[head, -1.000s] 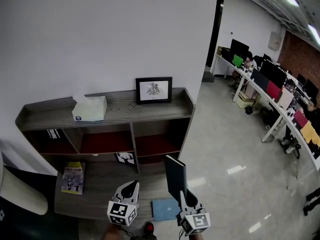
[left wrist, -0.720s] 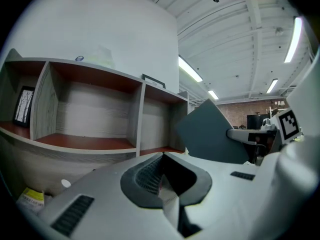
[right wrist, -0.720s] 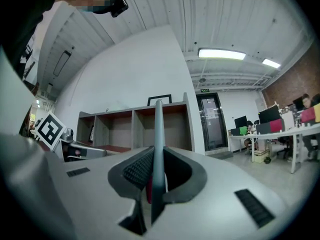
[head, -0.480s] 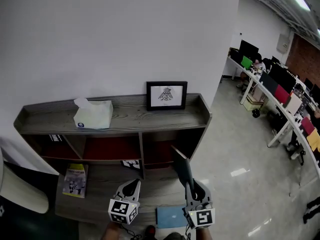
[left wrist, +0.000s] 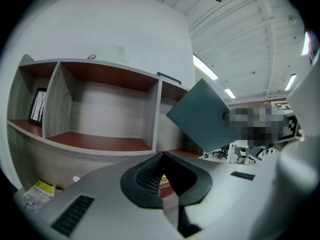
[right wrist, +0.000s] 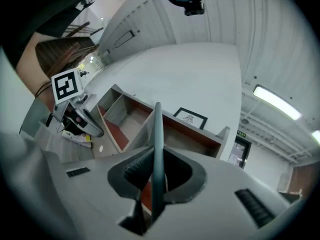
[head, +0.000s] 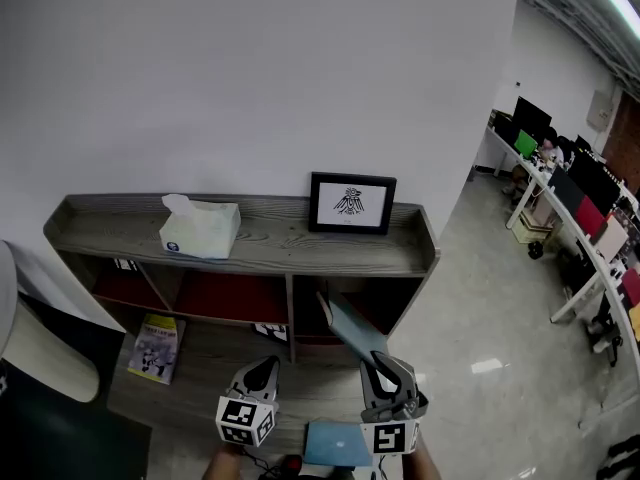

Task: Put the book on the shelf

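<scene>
Teal book (head: 350,328) sits clamped edge-on in the right gripper (head: 380,370), its long axis leaning up and left toward the shelf (head: 300,253), just in front of the right-hand compartment. Left gripper (head: 258,373), farther from that opening, seems closed and empty.

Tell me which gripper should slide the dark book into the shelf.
Right. The right gripper is clamped on the dark book, which leans toward the shelf just in front of it. The left gripper holds nothing.
</scene>
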`<act>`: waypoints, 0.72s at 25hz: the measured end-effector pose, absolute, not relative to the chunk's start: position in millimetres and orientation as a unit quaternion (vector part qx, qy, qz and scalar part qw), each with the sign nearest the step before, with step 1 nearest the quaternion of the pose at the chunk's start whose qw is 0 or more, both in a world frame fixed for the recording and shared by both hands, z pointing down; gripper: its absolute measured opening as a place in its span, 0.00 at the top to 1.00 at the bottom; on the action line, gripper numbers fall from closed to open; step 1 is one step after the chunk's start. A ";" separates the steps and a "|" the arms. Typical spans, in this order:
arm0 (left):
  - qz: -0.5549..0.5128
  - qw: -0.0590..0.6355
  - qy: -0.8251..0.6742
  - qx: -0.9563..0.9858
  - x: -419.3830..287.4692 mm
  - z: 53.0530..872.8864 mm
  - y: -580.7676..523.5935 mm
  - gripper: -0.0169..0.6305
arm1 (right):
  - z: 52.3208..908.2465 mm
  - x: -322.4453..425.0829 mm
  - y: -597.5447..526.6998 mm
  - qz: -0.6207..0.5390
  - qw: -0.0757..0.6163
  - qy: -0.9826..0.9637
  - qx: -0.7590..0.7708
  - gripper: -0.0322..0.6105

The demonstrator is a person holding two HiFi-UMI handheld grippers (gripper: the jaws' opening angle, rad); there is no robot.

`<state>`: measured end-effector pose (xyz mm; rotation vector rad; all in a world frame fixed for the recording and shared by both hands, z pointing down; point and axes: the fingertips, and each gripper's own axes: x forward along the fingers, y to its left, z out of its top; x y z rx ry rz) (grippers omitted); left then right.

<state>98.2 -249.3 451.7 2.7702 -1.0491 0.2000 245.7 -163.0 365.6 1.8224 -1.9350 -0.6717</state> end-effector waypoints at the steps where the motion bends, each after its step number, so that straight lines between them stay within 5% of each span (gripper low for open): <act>1: 0.066 0.088 -0.359 0.927 99.0 452.0 -249.7 0.96 | 364.2 245.2 -165.6 -0.256 0.208 -0.691 0.643 0.84; 18: 0.065 0.106 -0.465 0.877 87.1 460.3 -237.9 0.96 | 417.9 251.9 -217.6 -0.433 0.352 -0.663 0.499 0.84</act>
